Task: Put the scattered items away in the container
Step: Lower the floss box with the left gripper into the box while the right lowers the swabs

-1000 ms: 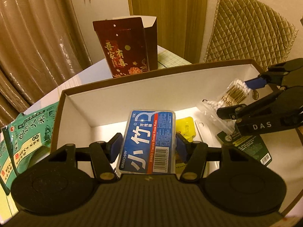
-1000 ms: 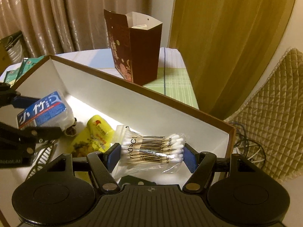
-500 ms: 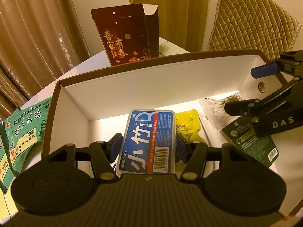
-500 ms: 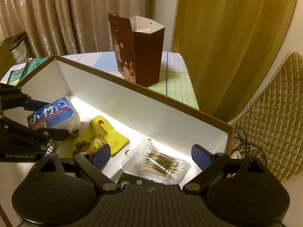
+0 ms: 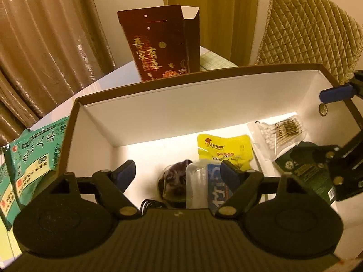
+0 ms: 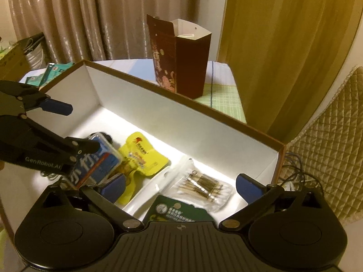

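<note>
Both grippers have let go since a second ago. The left gripper (image 5: 177,172), which then pinched the blue floss box (image 6: 97,163), now has its jaws opening and clear of it; the box is blurred and tilted, low in the white carton (image 5: 158,111), against the right pad and partly over a dark object I cannot identify. The right gripper (image 6: 180,188), which had clamped the cotton swab bag (image 6: 202,187), is still spreading, its jaws wide and nothing pressed between the pads; the bag lies flat on the carton floor between and below them.

Condition of the items: the floss box is a clear-lidded case with a blue label and white characters. The swab bag is clear plastic with wooden-stemmed swabs bundled inside. A yellow pouch (image 6: 140,156) lies between the two, touching the box, and a dark green card (image 6: 179,210) lies just beside the swab bag. Green packets (image 5: 34,158) remain outside the carton's left wall. A maroon paper bag (image 5: 163,43) stands upright behind the carton.
</note>
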